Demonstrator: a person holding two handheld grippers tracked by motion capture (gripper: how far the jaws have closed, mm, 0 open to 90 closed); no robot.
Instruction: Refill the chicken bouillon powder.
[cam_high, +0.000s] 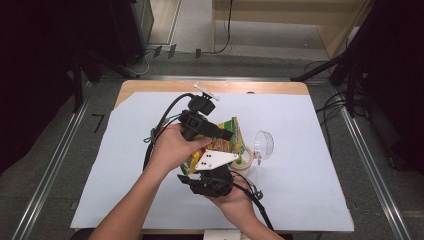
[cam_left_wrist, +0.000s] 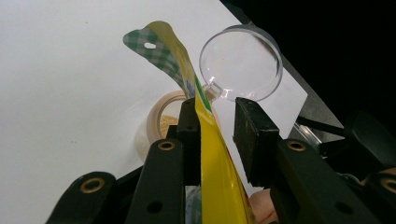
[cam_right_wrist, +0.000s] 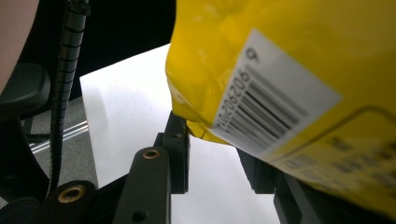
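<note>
From the high view, a wooden table (cam_high: 150, 86) carries a large white sheet (cam_high: 125, 165), and both of the person's hands meet near the sheet's middle. The left gripper (cam_high: 226, 134), held in the left hand (cam_high: 172, 147), points toward the right edge, and the right gripper (cam_high: 212, 177), in the right hand (cam_high: 235, 200), lies just nearer the front edge with its grey plate on top. Between them stands a yellow snack bag (cam_high: 235, 135) with a green top, and just right of it lie a round tub (cam_high: 245, 162) and a clear lid (cam_high: 263, 144) tipped on its rim. In the left gripper view, the bag (cam_left_wrist: 210, 154) rises edge-on between the two black jaws: it lies against the left jaw, while a clear gap separates it from the right jaw, so the jaws stand apart and do not pinch it. The bag's green checked top curls over above, the tub (cam_left_wrist: 161, 123) with pale crumbs sits behind the left jaw, and the clear lid (cam_left_wrist: 240, 63) stands beyond the right jaw, near the sheet's far corner. In the right gripper view, the bag's yellow back with a barcode (cam_right_wrist: 280, 84) hangs over the jaws; its lower corner touches the left jaw's tip and the bag covers the right jaw, so whether these jaws press it I cannot tell.
</note>
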